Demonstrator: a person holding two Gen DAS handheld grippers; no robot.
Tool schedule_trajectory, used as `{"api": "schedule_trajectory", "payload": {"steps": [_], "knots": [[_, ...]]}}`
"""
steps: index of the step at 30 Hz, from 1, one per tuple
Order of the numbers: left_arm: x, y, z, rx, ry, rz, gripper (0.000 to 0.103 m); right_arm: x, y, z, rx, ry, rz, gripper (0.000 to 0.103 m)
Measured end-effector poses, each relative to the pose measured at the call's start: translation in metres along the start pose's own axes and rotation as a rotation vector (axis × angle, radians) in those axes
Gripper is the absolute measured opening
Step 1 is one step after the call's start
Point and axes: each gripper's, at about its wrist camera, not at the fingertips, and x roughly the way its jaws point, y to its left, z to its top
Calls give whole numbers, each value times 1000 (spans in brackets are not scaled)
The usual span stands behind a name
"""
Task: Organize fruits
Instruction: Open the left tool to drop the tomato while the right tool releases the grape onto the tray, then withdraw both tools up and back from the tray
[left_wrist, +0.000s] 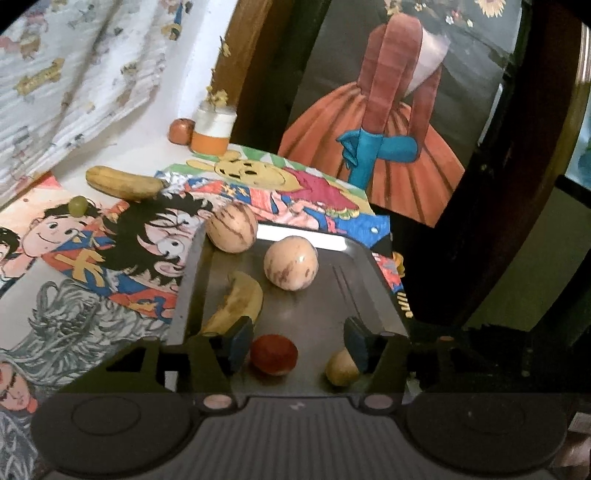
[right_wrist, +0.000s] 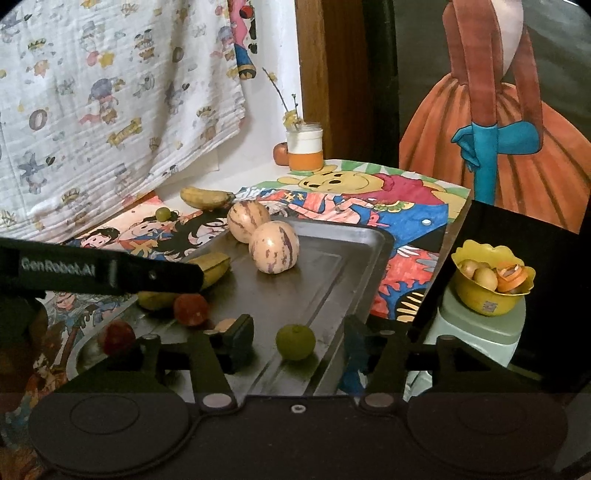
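Note:
A dark metal tray (left_wrist: 314, 314) (right_wrist: 332, 266) lies on a cartoon-printed table cover. On it are a striped melon (left_wrist: 290, 263) (right_wrist: 273, 248), a banana (left_wrist: 236, 301) (right_wrist: 212, 267), a red fruit (left_wrist: 273, 354) (right_wrist: 191, 309), a small tan fruit (left_wrist: 341, 367) and a green fruit (right_wrist: 295, 341). A second striped melon (left_wrist: 231, 228) (right_wrist: 247, 220) sits at the tray's far left corner. My left gripper (left_wrist: 299, 343) is open over the tray, with the red fruit between its fingers. My right gripper (right_wrist: 299, 345) is open around the green fruit. Off the tray lie another banana (left_wrist: 123, 182) (right_wrist: 207, 197) and a green grape (left_wrist: 78, 205) (right_wrist: 163, 213).
A white and orange jar (left_wrist: 214, 129) (right_wrist: 304, 146) with an orange fruit (left_wrist: 181, 131) (right_wrist: 280, 153) beside it stands at the table's back. A yellow bowl (right_wrist: 491, 280) of small fruits sits on a stool to the right. A patterned cloth (right_wrist: 110, 92) hangs behind.

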Motion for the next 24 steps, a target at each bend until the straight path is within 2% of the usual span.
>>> {"api": "schedule_trajectory", "payload": {"steps": [6,11,14,17,24], "knots": [[-19,-2,1,-24,-44,5,80,-22,4,-1,14,-36,4,80],[-39,-2,-1,-23,-97,23,92,-42,13,-2,20,-65,10,89],[-52,-1,-3,-23,-125,39,99,-53,18,-4,31,-79,16,99],[-64,2,-5,-22,-141,51,103,-63,23,-5,47,-89,28,102],[-86,9,-16,-7,-143,114,103,-85,36,-14,110,-71,62,102]]}}
